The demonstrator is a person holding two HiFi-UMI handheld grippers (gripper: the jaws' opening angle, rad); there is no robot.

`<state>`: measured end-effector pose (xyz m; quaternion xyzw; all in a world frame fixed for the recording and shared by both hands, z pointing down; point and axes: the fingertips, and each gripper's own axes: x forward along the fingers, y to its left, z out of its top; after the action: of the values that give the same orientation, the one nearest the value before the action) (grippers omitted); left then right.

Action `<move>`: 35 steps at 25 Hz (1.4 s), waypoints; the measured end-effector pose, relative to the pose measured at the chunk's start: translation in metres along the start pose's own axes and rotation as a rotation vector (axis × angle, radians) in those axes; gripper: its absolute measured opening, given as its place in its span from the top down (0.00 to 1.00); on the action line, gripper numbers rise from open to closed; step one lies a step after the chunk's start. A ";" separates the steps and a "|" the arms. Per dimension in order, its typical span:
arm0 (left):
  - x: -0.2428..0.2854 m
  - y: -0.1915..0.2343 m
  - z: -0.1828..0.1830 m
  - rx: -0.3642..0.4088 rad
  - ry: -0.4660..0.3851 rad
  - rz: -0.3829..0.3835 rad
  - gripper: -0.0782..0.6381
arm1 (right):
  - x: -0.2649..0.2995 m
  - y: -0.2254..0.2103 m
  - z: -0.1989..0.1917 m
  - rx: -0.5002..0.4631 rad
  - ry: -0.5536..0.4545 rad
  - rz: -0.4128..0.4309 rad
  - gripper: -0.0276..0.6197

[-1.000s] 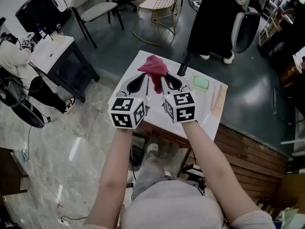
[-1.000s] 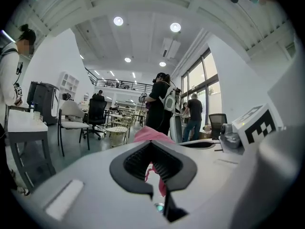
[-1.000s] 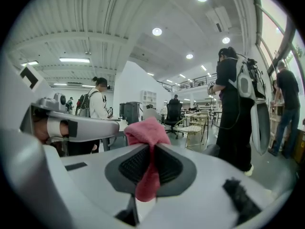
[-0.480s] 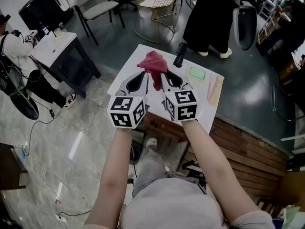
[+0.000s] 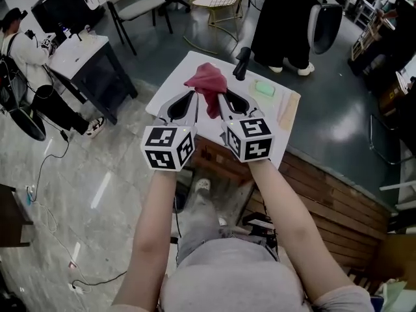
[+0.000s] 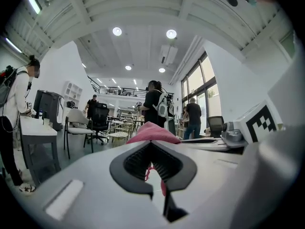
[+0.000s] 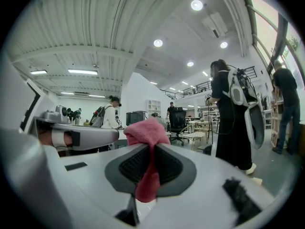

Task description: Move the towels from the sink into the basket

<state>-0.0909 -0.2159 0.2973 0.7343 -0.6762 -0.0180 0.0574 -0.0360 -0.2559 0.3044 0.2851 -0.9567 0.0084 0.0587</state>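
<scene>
Looks like mid-carry here. Holding one pink towel (image 5: 207,80) up in the air, well above the white table (image 5: 170,86), pinched from both sides. Gripping a fat fold of it with the right gripper (image 7: 151,144), jaws nearly together and squeezing the cloth, with a tail hanging down through the gap. Nipping just an edge with the left gripper (image 6: 151,143), jaws closed as well, only a few pink threads poking out between them (so a much thinner bite on that side). Seems lifted out of the sink already, going by the height, though can't make out a sink for sure in any view. Can't spot a basket either, so no telling how close the drop-off is. Left to do for this one: carry it over, lower it in, let go with both. No idea about more towels waiting; nothing else pink showing on the table, just a green block (image 5: 264,88) and a black handle (image 5: 242,62). Calling it roughly the middle of one towel's trip.
</scene>
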 end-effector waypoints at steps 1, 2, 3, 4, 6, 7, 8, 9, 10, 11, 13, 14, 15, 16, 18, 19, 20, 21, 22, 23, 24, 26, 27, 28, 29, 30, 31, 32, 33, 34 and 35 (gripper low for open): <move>-0.004 -0.002 -0.001 0.001 -0.003 0.004 0.88 | -0.004 0.003 0.000 -0.002 -0.005 0.005 0.88; -0.009 -0.005 -0.002 0.001 -0.005 0.010 0.88 | -0.008 0.005 0.000 -0.004 -0.009 0.010 0.88; -0.013 -0.007 -0.004 0.001 -0.006 0.017 0.88 | -0.012 0.007 -0.001 -0.004 -0.012 0.015 0.88; -0.018 -0.010 -0.005 0.000 -0.007 0.024 0.88 | -0.017 0.010 -0.001 -0.004 -0.013 0.019 0.88; -0.028 -0.013 -0.006 -0.003 -0.010 0.036 0.88 | -0.024 0.015 -0.003 -0.004 -0.011 0.025 0.88; -0.032 -0.015 -0.006 -0.005 -0.010 0.040 0.88 | -0.028 0.017 -0.004 -0.004 -0.011 0.029 0.88; -0.037 -0.016 -0.007 -0.006 -0.009 0.045 0.88 | -0.031 0.021 -0.005 -0.004 -0.011 0.034 0.88; -0.041 -0.017 -0.007 -0.006 -0.008 0.050 0.88 | -0.034 0.024 -0.006 -0.003 -0.012 0.038 0.88; -0.046 -0.017 -0.007 -0.005 -0.007 0.055 0.88 | -0.037 0.026 -0.007 0.000 -0.013 0.042 0.88; -0.050 -0.018 -0.006 -0.003 -0.008 0.059 0.88 | -0.040 0.029 -0.007 0.004 -0.015 0.045 0.88; -0.059 -0.019 -0.005 0.001 -0.012 0.068 0.88 | -0.044 0.034 -0.007 0.015 -0.021 0.052 0.88; -0.063 -0.019 -0.004 0.002 -0.014 0.074 0.88 | -0.045 0.037 -0.007 0.019 -0.026 0.057 0.88; -0.067 -0.018 -0.003 0.001 -0.018 0.079 0.88 | -0.047 0.039 -0.006 0.021 -0.030 0.062 0.88; -0.071 -0.019 -0.002 0.000 -0.021 0.084 0.88 | -0.048 0.042 -0.006 0.022 -0.035 0.067 0.88; -0.078 -0.019 -0.001 0.000 -0.026 0.093 0.88 | -0.049 0.046 -0.005 0.028 -0.042 0.075 0.88; -0.082 -0.018 -0.001 0.003 -0.026 0.096 0.88 | -0.050 0.049 -0.005 0.033 -0.045 0.079 0.88; -0.085 -0.017 -0.001 0.006 -0.026 0.101 0.88 | -0.050 0.052 -0.005 0.037 -0.047 0.084 0.88; -0.089 -0.015 -0.001 0.007 -0.027 0.107 0.88 | -0.050 0.055 -0.005 0.038 -0.050 0.089 0.88; -0.092 -0.013 0.000 0.006 -0.028 0.115 0.88 | -0.050 0.059 -0.004 0.036 -0.052 0.096 0.88; -0.095 -0.010 0.001 0.003 -0.032 0.124 0.88 | -0.050 0.063 -0.004 0.032 -0.053 0.103 0.88; -0.099 -0.007 0.003 -0.001 -0.036 0.134 0.88 | -0.050 0.067 -0.003 0.028 -0.055 0.110 0.88; -0.107 -0.001 0.006 -0.003 -0.044 0.150 0.88 | -0.049 0.074 -0.001 0.023 -0.058 0.122 0.88; -0.110 0.001 0.007 -0.002 -0.046 0.154 0.88 | -0.049 0.076 0.000 0.023 -0.061 0.125 0.88; -0.113 0.002 0.007 -0.002 -0.046 0.156 0.88 | -0.050 0.079 0.001 0.024 -0.064 0.126 0.88; -0.117 0.005 0.007 -0.001 -0.045 0.159 0.88 | -0.050 0.081 0.002 0.024 -0.067 0.126 0.88; -0.121 0.008 0.007 0.001 -0.043 0.162 0.88 | -0.050 0.085 0.003 0.024 -0.071 0.127 0.88; -0.125 0.013 0.007 0.002 -0.041 0.166 0.88 | -0.050 0.089 0.004 0.022 -0.074 0.129 0.88; -0.129 0.018 0.007 0.001 -0.039 0.171 0.88 | -0.049 0.094 0.004 0.019 -0.077 0.130 0.88; -0.133 0.023 0.007 0.000 -0.037 0.176 0.88 | -0.048 0.099 0.005 0.015 -0.078 0.131 0.88; -0.136 0.028 0.007 -0.001 -0.035 0.179 0.88 | -0.046 0.103 0.005 0.011 -0.078 0.132 0.88; -0.138 0.032 0.007 -0.003 -0.035 0.181 0.88 | -0.045 0.107 0.005 0.008 -0.078 0.132 0.88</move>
<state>-0.1356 -0.0818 0.2866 0.6695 -0.7407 -0.0266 0.0483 -0.0578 -0.1418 0.2957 0.2216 -0.9749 0.0049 0.0193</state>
